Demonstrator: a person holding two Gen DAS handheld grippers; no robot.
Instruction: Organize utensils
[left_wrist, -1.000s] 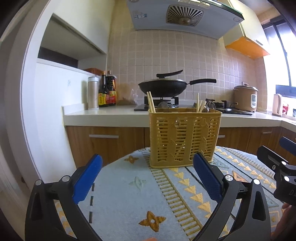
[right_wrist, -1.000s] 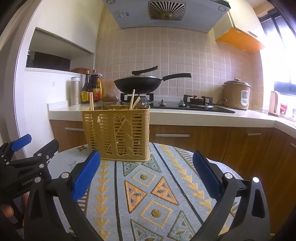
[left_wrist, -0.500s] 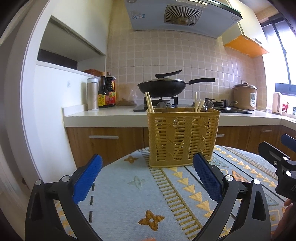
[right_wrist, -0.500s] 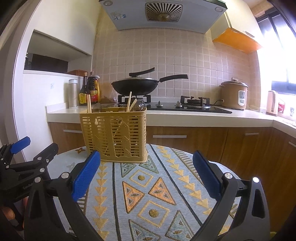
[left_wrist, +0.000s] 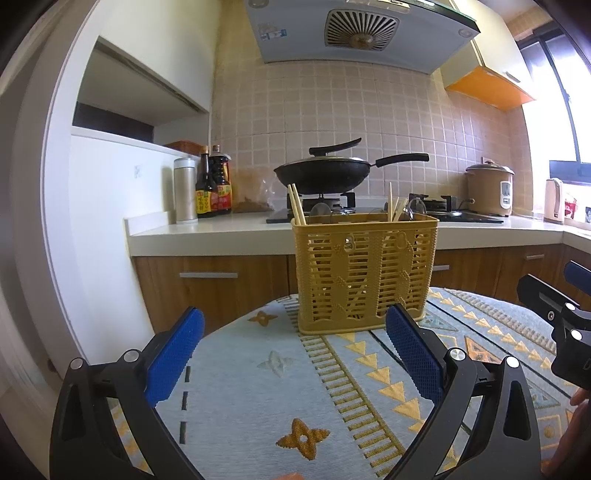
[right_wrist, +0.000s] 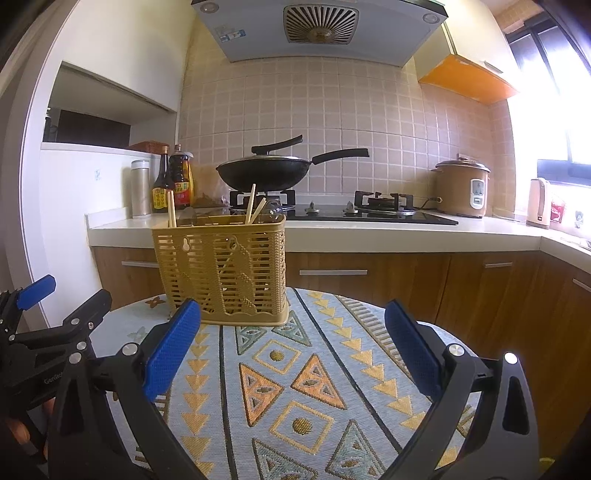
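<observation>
While both tongs (left_wrist: 294, 341) (right_wrist: 293, 332) gape, basket (left_wrist: 364, 273) hugs table-edge (left_wrist: 236, 321).

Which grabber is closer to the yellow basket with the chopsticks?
Left, but only slightly. The left gripper faces the yellow basket nearly head-on, its right finger overlapping the basket's base. The right gripper sits off to the basket's right. Both are open, touching nothing.

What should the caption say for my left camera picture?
Open left gripper faces a yellow utensil basket holding chopsticks.
</observation>
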